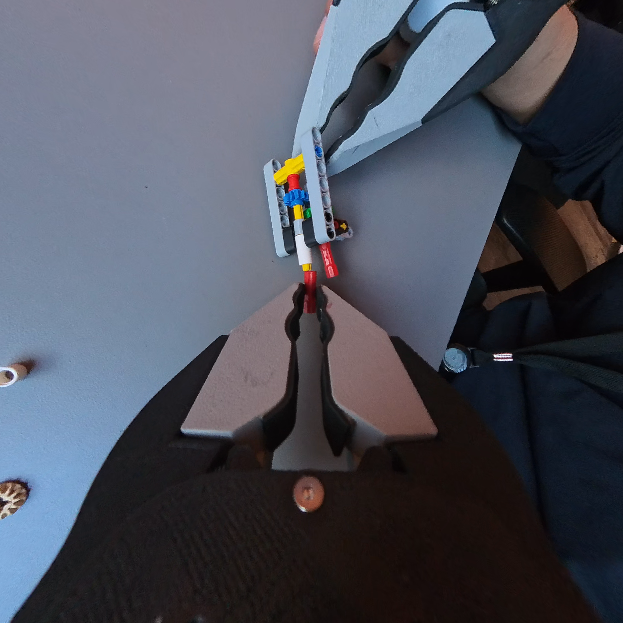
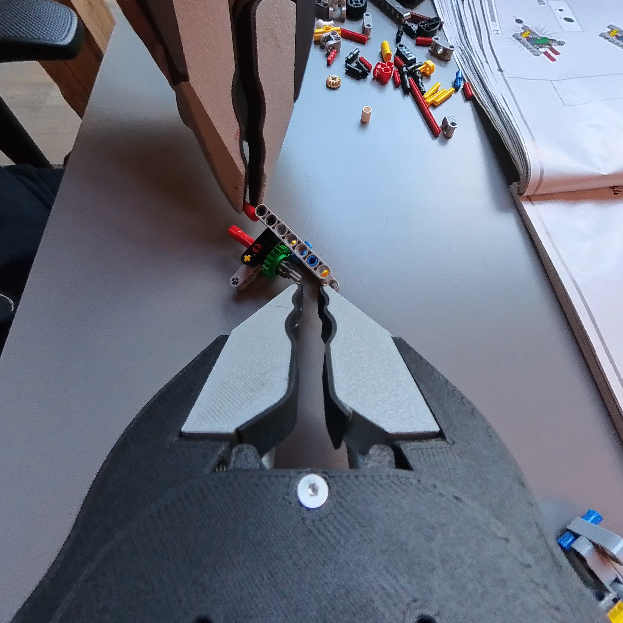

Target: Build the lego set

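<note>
From my remote seat, the toy assembly (image 2: 286,253) lay on the table (image 2: 404,269) between my two grippers. Loose parts (image 2: 397,64) sat scattered farther back, beside an open booklet (image 2: 556,101) along the table's right edge.

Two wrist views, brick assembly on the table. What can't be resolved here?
- Right gripper: grip on the grey beam unclear; its own fingertips cover the contact.
- Red piece in the left gripper: its rear end is hidden between the pads.
- Loose parts pile: too small to identify.
- Brick build: cut off by the frame edge.
</note>
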The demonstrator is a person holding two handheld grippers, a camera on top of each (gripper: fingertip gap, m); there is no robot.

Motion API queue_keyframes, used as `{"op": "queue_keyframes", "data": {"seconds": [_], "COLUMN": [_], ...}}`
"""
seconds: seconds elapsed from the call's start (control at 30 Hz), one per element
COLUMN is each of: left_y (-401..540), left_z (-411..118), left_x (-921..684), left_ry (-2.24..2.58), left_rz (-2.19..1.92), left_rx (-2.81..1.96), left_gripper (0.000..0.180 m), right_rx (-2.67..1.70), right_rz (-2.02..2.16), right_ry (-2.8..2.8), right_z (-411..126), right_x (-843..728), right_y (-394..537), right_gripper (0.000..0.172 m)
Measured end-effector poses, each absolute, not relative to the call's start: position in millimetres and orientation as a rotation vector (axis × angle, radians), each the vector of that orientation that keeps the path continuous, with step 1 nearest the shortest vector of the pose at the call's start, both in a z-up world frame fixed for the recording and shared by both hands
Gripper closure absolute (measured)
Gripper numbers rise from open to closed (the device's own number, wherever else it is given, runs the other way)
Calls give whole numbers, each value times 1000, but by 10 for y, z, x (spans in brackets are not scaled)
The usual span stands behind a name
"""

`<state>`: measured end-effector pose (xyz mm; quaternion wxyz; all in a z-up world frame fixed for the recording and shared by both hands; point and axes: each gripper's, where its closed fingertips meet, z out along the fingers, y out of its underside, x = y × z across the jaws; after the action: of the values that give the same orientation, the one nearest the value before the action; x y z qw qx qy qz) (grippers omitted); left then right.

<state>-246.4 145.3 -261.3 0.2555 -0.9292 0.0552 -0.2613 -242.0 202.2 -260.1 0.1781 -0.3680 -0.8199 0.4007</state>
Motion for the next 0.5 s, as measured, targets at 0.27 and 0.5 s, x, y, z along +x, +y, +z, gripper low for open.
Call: {"op": "queue_keyframes", "data": {"seconds": [0.27,0.5], "left_y": [1447,1199], "left_z": [-2595,-2661], "left_x": [-2484,-2545], "left_ry": [115,356], "left_rz": [-702,-566], "left_rx": [-2531,-2511], "left_gripper": [179,179], "right_rx": [-1032,-1002], "right_rz": [1117,1143], "right_ry": [-2325,-2305], "right_z": [-2617,-2569], "right_x": [-2433,-2348], "right_y": [2029,2125], "right_gripper": [168,161]}}
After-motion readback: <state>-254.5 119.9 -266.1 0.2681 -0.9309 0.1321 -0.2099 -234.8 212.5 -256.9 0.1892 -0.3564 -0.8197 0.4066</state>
